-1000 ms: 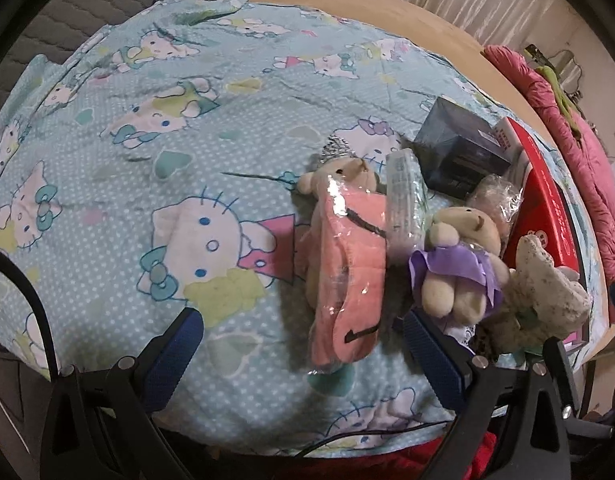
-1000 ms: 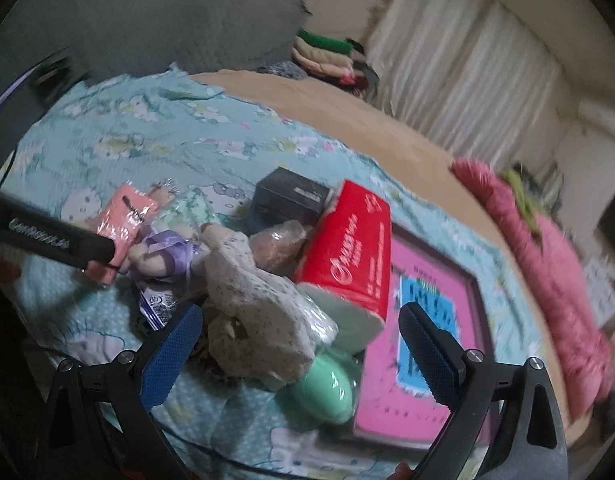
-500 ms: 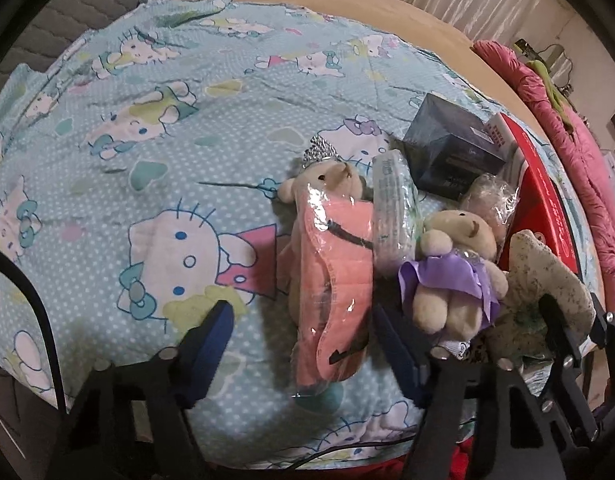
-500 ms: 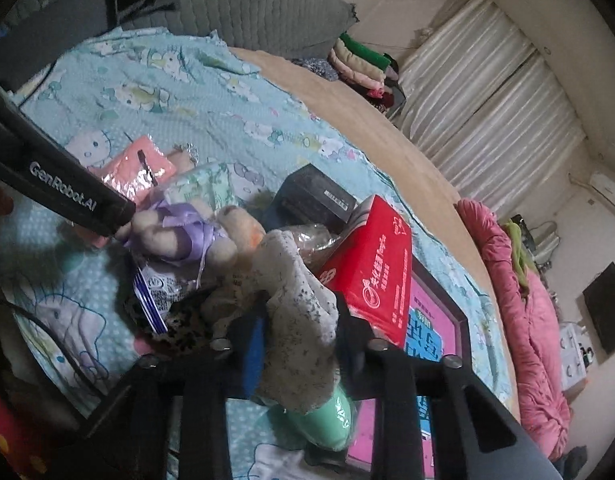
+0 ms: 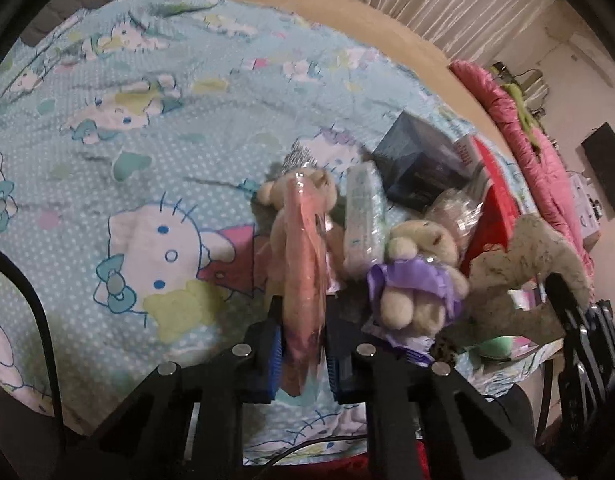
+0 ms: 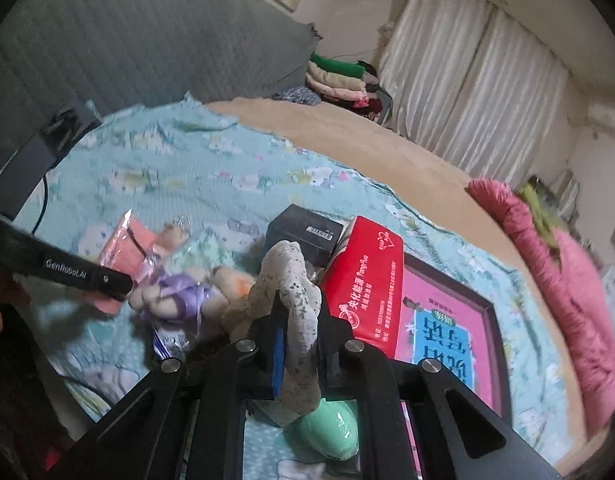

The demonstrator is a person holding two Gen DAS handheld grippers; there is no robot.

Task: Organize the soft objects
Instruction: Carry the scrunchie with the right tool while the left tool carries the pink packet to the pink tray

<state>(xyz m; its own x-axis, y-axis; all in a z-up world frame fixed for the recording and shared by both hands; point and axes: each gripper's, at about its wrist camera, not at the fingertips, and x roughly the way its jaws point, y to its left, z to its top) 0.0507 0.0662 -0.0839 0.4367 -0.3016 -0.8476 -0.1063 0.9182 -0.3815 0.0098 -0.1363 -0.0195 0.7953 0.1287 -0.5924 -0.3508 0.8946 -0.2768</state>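
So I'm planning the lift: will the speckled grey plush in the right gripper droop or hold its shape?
Probably droops: the speckled grey plush pinches thin inside the right gripper and bends above it. Likely light, and its fuzzy surface should resist slipping.

Red tissue pack (image 6: 365, 276), dark box (image 6: 305, 236)

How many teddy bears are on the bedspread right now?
2. One bear lies under the pink wrapped item clamped in the left gripper; the purple-dressed bear lies right of it. Others may be hidden in the pile.
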